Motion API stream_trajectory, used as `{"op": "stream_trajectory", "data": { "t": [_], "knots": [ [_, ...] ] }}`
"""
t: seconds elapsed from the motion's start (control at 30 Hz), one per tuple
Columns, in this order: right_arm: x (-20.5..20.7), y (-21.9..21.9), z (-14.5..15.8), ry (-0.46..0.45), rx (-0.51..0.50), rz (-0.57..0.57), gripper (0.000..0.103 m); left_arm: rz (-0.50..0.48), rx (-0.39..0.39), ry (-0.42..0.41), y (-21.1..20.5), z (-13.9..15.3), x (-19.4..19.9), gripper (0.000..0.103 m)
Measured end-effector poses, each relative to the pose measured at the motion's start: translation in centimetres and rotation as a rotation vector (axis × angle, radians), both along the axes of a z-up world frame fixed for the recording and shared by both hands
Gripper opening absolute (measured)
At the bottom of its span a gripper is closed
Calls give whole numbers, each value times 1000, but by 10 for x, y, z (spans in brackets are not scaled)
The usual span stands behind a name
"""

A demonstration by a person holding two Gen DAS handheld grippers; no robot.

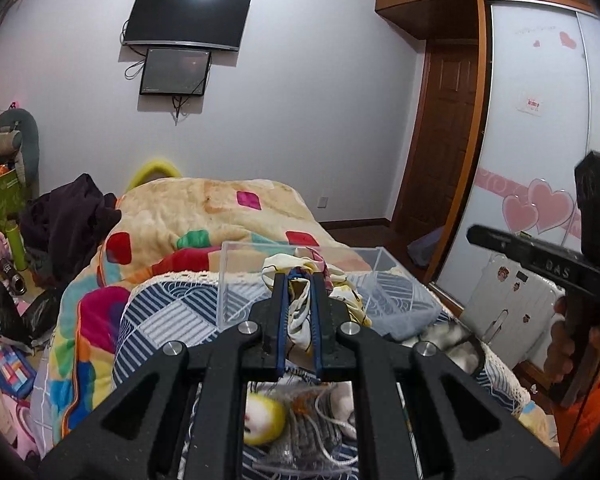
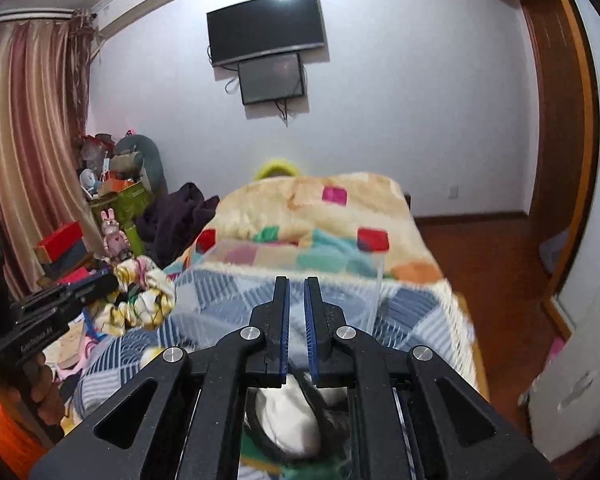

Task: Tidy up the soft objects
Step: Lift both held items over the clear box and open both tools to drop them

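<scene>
My left gripper [image 1: 299, 276] is shut on a cream and yellow patterned cloth [image 1: 342, 296] and holds it up in front of a clear plastic box [image 1: 236, 280] on the bed. In the right wrist view the same cloth [image 2: 144, 300] hangs from the left gripper [image 2: 112, 280] at the left, beside the clear box [image 2: 374, 292]. My right gripper [image 2: 296, 280] is empty, its jaws a narrow gap apart, raised before the box. Under it lies a white soft thing [image 2: 288, 416]. A yellow and white plush [image 1: 262, 416] and a bag of cords lie under the left gripper.
The bed has a blue patterned sheet [image 1: 172, 316] and a colourful fleece blanket [image 1: 204, 212]. Dark clothes [image 1: 68, 224] lie at its left. Toys and boxes [image 2: 112, 208] crowd the left side. A wardrobe [image 1: 540, 120] and a door stand right.
</scene>
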State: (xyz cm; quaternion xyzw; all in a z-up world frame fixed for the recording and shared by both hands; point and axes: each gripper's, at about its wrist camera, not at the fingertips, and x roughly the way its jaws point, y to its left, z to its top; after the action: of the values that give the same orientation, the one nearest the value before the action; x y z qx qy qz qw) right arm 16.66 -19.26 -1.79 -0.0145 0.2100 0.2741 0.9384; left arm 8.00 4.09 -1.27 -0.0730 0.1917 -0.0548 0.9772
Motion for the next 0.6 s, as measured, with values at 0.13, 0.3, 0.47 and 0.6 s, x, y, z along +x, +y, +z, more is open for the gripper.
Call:
{"op": "stream_trajectory", "data": {
  "t": [0.13, 0.3, 0.47, 0.6],
  "knots": [
    [15, 13, 14, -27, -40, 22, 7, 7, 17, 4, 2, 3, 12, 9],
    [22, 13, -5, 34, -80, 23, 10, 4, -5, 37, 6, -9, 16, 9],
    [13, -1, -45, 162, -72, 29, 55, 10, -15, 82, 7, -25, 13, 9],
    [7, 1, -65, 217, -101, 41, 56, 8, -21, 105, 5, -32, 6, 9]
  ]
}}
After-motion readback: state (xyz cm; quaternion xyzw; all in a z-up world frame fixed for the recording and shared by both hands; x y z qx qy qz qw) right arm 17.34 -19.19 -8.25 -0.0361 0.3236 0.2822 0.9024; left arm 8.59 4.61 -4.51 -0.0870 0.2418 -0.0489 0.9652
